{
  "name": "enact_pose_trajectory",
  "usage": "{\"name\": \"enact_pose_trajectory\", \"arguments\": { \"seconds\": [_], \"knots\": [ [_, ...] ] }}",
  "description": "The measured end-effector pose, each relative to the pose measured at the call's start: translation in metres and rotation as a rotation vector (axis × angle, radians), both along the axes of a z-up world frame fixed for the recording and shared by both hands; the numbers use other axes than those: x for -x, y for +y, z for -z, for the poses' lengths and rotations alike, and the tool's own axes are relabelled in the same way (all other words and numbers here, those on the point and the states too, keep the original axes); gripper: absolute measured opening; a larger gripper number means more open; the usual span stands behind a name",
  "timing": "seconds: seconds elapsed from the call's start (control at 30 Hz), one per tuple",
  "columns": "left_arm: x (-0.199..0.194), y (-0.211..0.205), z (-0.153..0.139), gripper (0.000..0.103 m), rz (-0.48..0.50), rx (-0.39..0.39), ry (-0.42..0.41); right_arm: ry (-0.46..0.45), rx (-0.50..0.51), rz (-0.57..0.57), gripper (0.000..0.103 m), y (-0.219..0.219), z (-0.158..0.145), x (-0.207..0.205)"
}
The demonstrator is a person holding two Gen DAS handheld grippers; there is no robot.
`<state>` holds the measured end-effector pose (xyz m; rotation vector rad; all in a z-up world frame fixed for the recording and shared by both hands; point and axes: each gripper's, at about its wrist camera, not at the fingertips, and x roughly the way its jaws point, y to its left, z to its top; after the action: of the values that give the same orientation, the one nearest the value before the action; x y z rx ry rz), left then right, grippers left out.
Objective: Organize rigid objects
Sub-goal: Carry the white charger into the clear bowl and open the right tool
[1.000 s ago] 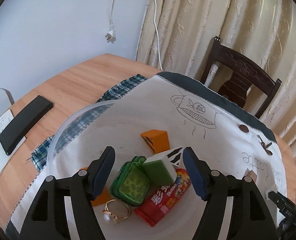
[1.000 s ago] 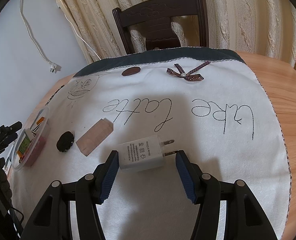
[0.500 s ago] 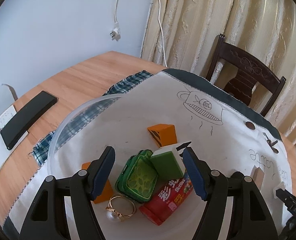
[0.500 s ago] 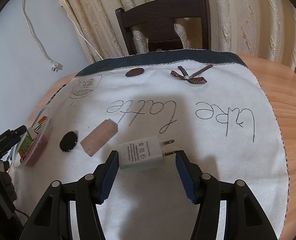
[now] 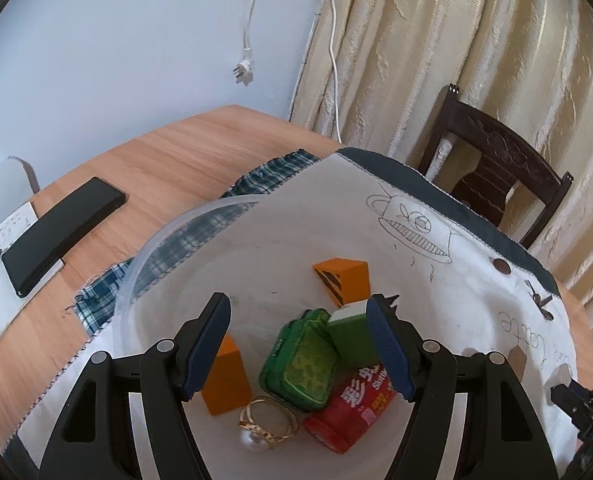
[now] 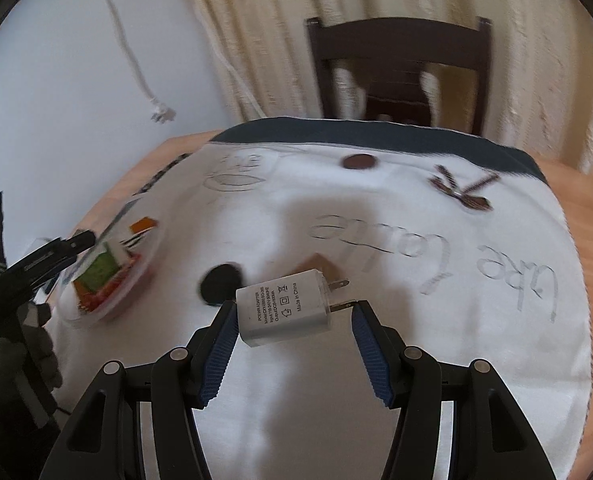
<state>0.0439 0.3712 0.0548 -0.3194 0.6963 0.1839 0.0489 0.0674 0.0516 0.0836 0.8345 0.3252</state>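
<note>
charger (image 6: 284,309), white, sits clamped between the right gripper (image 6: 294,322)'s blue pads, prongs toward the right pad, and it's off the white cloth (image 6: 436,340) now where a second ago it lay flat on it. view has swung toward the clear bowl (image 5: 168,240), which looks closer than before. left gripper (image 5: 298,346) hangs over that bowl with jaws wide and nothing between them. inside the bowl: two orange blocks (image 5: 342,280), one green case (image 5: 300,364), one green block (image 5: 352,336), one red candy tube (image 5: 348,412), one gold pearl ring (image 5: 266,426). beyond the bowl on the cloth, one black round piece (image 6: 220,282) and one tan block (image 6: 316,266) half hidden behind the charger.
</note>
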Motion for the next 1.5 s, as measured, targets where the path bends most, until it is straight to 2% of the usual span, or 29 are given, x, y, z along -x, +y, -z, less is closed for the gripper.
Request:
{"name": "enact_pose_trajectory", "arguments": {
  "seconds": [0.33, 0.67, 1.03, 1.2, 1.27, 1.3, 1.5],
  "knots": [
    [0.008, 0.018, 0.003, 0.072, -0.034, 0.013, -0.016, -0.004, 0.029, -0.163, 0.061, 0.07, -0.012, 0.002],
    [0.02, 0.025, -0.003, 0.072, -0.089, -0.036, -0.073, -0.016, 0.061, -0.308, 0.061, 0.135, -0.016, 0.003],
    [0.029, 0.04, -0.003, 0.072, -0.153, -0.017, -0.107, -0.015, 0.054, -0.373, 0.061, 0.183, -0.013, -0.005],
    [0.029, 0.043, 0.001, 0.072, -0.166, -0.002, -0.099, -0.017, 0.012, -0.39, 0.063, 0.194, -0.011, -0.013],
    [0.029, 0.044, 0.002, 0.072, -0.168, 0.004, -0.095, -0.02, 0.005, -0.385, 0.075, 0.193, -0.011, -0.015],
    [0.029, 0.045, 0.003, 0.072, -0.169, 0.004, -0.094, -0.022, -0.001, -0.382, 0.077, 0.191, -0.01, -0.016],
    [0.028, 0.043, 0.004, 0.072, -0.159, -0.003, -0.093, -0.011, 0.002, -0.338, 0.077, 0.171, -0.007, -0.017]
  ]
}}
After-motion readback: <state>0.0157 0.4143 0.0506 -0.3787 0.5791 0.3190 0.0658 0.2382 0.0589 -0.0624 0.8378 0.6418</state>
